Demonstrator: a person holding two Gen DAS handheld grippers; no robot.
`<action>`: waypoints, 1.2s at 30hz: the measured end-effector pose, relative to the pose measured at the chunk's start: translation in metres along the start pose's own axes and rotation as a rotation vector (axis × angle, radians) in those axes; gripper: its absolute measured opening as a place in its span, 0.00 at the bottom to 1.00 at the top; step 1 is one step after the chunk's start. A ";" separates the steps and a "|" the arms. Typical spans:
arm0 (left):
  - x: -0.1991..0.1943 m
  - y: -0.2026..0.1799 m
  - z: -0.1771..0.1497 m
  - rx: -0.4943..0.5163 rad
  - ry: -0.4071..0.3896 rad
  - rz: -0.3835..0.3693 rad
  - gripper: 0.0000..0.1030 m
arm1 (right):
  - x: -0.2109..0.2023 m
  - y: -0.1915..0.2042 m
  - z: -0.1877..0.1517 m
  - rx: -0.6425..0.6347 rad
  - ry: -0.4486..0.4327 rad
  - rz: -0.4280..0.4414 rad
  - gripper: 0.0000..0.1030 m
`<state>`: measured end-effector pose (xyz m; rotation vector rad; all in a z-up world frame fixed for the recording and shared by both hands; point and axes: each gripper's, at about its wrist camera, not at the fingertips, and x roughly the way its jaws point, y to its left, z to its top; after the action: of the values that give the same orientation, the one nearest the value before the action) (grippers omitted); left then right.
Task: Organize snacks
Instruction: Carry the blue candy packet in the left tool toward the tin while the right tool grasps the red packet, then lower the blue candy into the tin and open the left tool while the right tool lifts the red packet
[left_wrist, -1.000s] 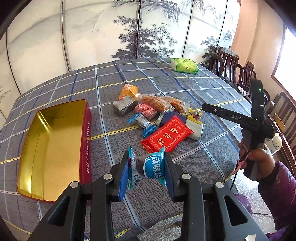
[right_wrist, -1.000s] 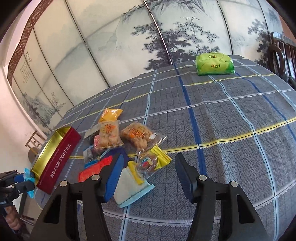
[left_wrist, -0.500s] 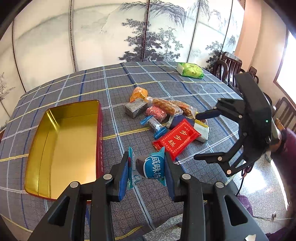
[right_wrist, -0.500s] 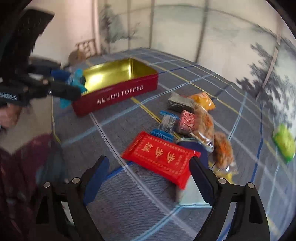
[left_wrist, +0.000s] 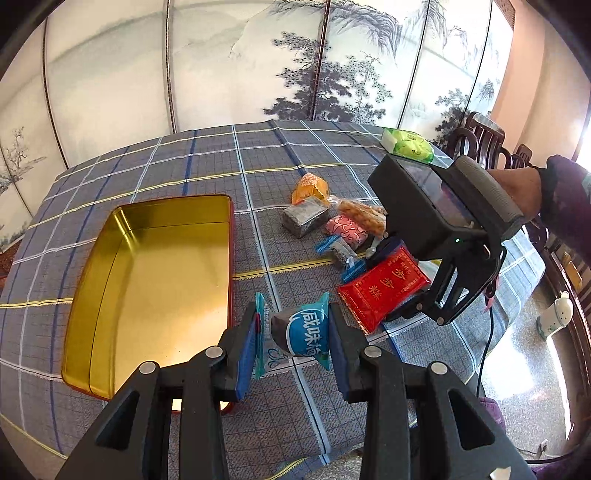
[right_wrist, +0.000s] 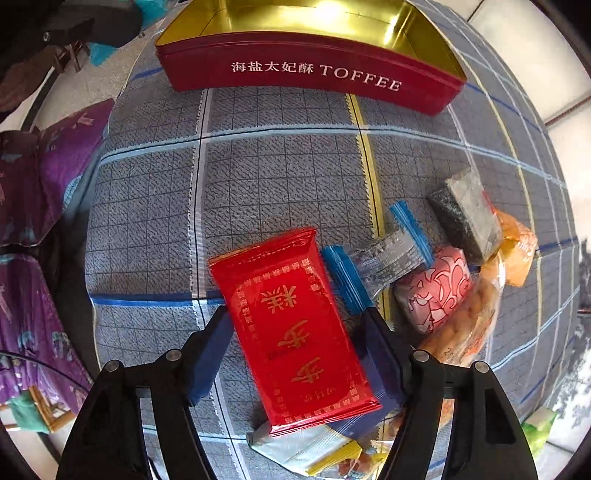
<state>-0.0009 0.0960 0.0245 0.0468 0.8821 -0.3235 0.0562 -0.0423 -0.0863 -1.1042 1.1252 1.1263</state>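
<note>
Left claw: my left claw (left_wrist: 291, 338) is pinching a small blue-and-white wrapped snack (left_wrist: 301, 332) between its pads; it is hanging in the air above the bench's near edge, just beside the tin.
Right claw: my right claw (right_wrist: 297, 349) is pointing down over the red packet (right_wrist: 291, 328). The jaws are closing, with the packet lying between them on the cloth. The pads are standing at both long sides of it, and I cannot tell if they are already pressing.
Red packet: it is lying flat on the checked tablecloth (right_wrist: 258, 177), with gold characters on top, at the near end of the snack heap.
Tin: the red toffee tin (left_wrist: 147, 280) is standing open, with a gold inside, on the bench to the left of the heap and apart from it.
Other snacks: a blue-ended clear wrapper (right_wrist: 380, 258), a pink patterned piece (right_wrist: 432, 291), a grey block (right_wrist: 465, 214), an orange bag (right_wrist: 517, 243) and a clear bag of fried pieces (right_wrist: 469, 325) are lying close together beside the red packet.
Far corner: a green pack (left_wrist: 410, 144) is lying alone, well apart.
</note>
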 end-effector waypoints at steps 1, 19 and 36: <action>0.000 0.001 0.000 -0.002 -0.002 0.000 0.31 | -0.001 -0.003 -0.001 0.024 0.003 0.025 0.63; -0.026 0.028 0.012 -0.031 -0.067 0.025 0.31 | -0.039 0.050 -0.091 0.683 -0.522 0.030 0.43; 0.022 0.092 0.042 0.011 -0.036 0.218 0.31 | -0.014 0.063 -0.093 0.937 -0.731 0.058 0.42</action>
<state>0.0711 0.1706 0.0258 0.1456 0.8307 -0.1255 -0.0157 -0.1295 -0.0867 0.0824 0.9034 0.7703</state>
